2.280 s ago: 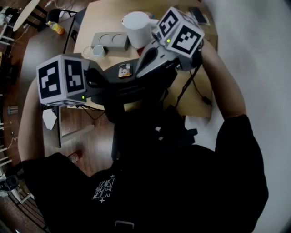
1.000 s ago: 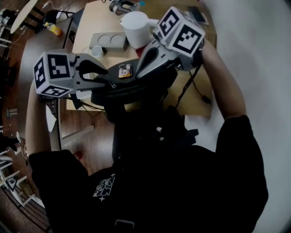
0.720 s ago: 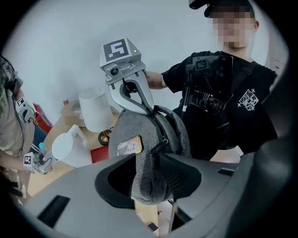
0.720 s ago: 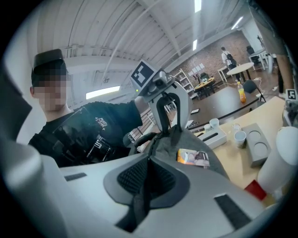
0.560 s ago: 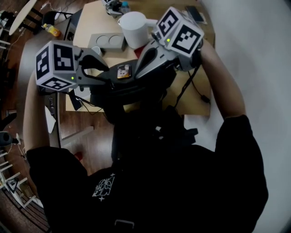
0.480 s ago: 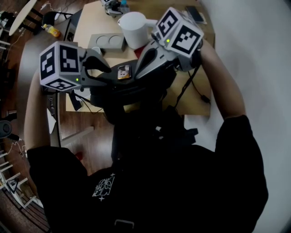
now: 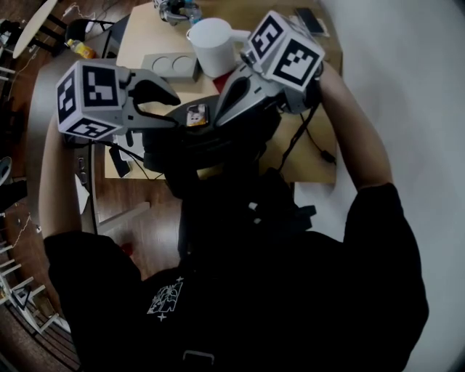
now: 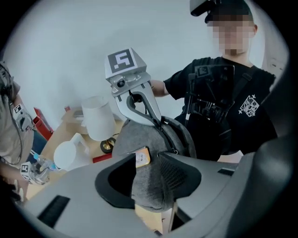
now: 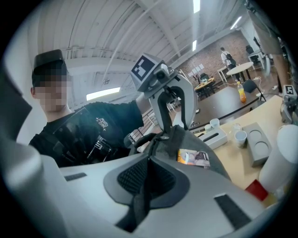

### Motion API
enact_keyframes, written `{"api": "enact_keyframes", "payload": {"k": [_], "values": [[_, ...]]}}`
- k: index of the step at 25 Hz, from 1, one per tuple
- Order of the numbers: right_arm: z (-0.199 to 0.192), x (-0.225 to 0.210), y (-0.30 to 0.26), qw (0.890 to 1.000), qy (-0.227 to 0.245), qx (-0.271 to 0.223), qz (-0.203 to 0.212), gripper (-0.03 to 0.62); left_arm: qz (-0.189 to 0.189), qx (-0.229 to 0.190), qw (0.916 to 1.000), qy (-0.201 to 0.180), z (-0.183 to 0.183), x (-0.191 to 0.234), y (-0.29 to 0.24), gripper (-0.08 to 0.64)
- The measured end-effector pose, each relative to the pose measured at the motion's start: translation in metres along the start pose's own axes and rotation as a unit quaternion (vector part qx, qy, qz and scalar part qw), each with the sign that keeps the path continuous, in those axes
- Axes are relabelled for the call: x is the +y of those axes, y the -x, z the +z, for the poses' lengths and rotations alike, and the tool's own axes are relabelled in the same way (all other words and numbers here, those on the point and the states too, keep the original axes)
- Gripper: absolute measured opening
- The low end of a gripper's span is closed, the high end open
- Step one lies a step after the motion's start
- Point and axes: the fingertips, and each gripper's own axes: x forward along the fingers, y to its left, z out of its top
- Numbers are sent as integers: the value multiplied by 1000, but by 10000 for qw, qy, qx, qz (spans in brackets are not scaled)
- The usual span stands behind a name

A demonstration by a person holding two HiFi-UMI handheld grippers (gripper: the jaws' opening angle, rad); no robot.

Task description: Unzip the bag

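Note:
A dark grey bag point(image 7: 211, 142) with a small orange label point(image 7: 196, 114) stands at the near edge of the wooden table point(image 7: 309, 163). In the head view my left gripper point(image 7: 173, 111) is at the bag's left end. In the left gripper view its point(image 8: 149, 174) jaws stand wide around a grey fold of the bag point(image 8: 135, 137), with a dark gap on one side. My right gripper point(image 7: 218, 120) comes in from the right. It point(image 9: 148, 160) is shut on a thin dark strip of the bag point(image 9: 186, 142) by the zip line.
On the table behind the bag stand a white jug point(image 7: 216, 45), a grey two-hole holder point(image 7: 174, 65) and a red item point(image 7: 227, 78). A phone point(image 7: 309, 22) lies at the far right and a black cable point(image 7: 314, 142) runs over the edge. A white wall is at the right.
My left gripper swung out to the left, off the bag, then came back up to the bag's left end. The right gripper and the bag have stayed put.

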Motion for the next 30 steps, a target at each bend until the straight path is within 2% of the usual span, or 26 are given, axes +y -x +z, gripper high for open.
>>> {"api": "enact_keyframes", "payload": {"k": [2, 5, 7, 10, 13, 16, 19, 26, 30], "values": [[0, 0, 0, 10000, -7, -6, -4, 14, -303, -402, 9985, 203, 6, -2, 8, 156], [-1, -1, 0, 10000, -22, -6, 8, 14, -1092, -963, 9867, 727, 12, -12, 17, 149], [-1, -1, 0, 10000, -38, -3, 55, 14, -1497, -880, 9793, 1041, 6, -22, 17, 149], [-1, 0, 0, 10000, -45, 2, 76, 14, -1815, -430, 9750, 1204, 1, -30, 8, 149], [-1, 0, -1, 10000, -50, 14, 76, 14, -1927, 40, 9735, 1229, -4, -28, -3, 150], [-1, 0, -1, 9999, -58, 9, 95, 12, -2124, 352, 9680, 1293, -8, -27, -8, 150], [-1, 0, 0, 9999, -60, -6, 116, 12, -2301, 403, 9634, 1318, -4, -29, -9, 150], [-1, 1, -1, 9999, -46, -10, 134, 12, -2438, 620, 9605, 1192, -4, -35, -18, 150], [0, 2, -1, 9999, -43, -25, 150, 12, -2388, 563, 9651, 915, 1, -40, -10, 121]]}}
